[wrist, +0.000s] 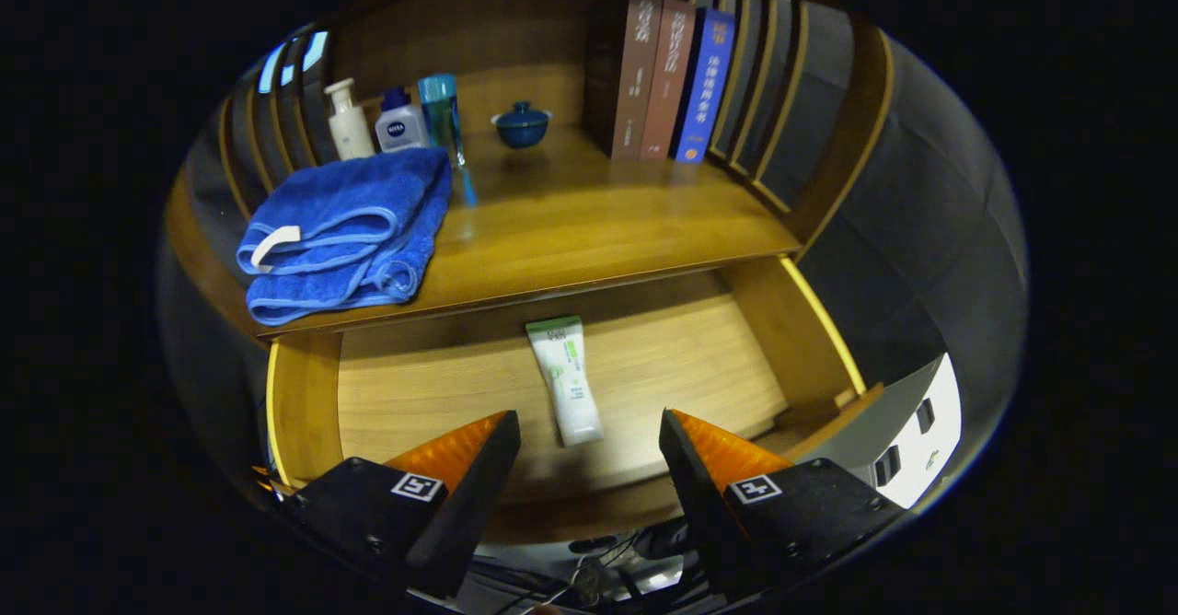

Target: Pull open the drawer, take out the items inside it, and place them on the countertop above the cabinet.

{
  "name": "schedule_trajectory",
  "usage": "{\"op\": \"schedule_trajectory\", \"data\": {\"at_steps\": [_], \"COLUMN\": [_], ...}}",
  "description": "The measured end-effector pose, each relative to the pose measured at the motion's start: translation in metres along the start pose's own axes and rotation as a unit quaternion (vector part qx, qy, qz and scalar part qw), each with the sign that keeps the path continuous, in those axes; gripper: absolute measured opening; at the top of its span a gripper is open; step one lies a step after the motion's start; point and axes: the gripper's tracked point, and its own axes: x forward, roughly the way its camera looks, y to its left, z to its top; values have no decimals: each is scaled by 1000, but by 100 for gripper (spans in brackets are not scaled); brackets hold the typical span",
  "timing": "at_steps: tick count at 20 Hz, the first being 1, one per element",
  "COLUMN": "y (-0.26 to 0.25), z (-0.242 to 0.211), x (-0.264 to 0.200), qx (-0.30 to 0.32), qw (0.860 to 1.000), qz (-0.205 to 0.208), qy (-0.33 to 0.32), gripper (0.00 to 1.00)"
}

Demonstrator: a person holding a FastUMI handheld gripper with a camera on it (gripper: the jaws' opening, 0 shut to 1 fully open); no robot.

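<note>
One item left inside, as far as you can see: a white-and-green tube (565, 380) lying flat on the floor of the drawer (442, 394), cap end toward you, crimped end pointing back under the countertop (589, 219).

Gripper view: drawer is already pulled out, so the opening step looks done and you're on the take-out step. Your gripper (589, 440) hangs above the drawer's front part w/ fingers spread wide, nothing between the pads. The tube's cap end sits just ahead of the tips, slightly toward the left finger, not touching either.

Next move, my guess: drop down into the drawer, centre the gap over the tube's lower half, close across its width, not along its length. It lies a bit skewed, so you may need a small wrist turn to square up. It's soft and flat; a pinch near the cap could let it slide.

For the drop-off, free wood lies mid-countertop, btw the folded blue towel (345, 228) and the books (667, 76).

Writing: the small bottle (398, 124) behind the towel reads "NIVEA". Book spines carry characters too small to read. Tube print is also unreadable. Beside that bottle stand a cream pump bottle (348, 120) and a clear blue bottle (442, 116); a blue lidded cup (522, 124) sits farther back.
</note>
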Motion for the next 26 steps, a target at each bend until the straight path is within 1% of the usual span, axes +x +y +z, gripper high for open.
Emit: {"op": "schedule_trajectory", "data": {"at_steps": [1,3,5,7,9,11,12,14,17,20,22,26], "y": [0,3,4,5,9,11,10,16,16,17,11,5], "z": [-2,-6,-13,-17,-20,-22,-26,-35,-33,-40,-49,-55], "x": [15,42,62,83,101,111,114,115,113,107,98,76], "qx": [1,-4,-11,-1,-3,-19,-25,-25,-21,-23,-20,-23], "qw": [1000,999,997,995,993,991,989,986,987,988,989,992], "qz": [-1,10,15,23,34,42,39,41,39,37,23,15], "qy": [19,48,76,98,114,125,137,161,152,145,144,127], "gripper": [97,96,94,91,86,77,72,63,48,37,37,37]}}
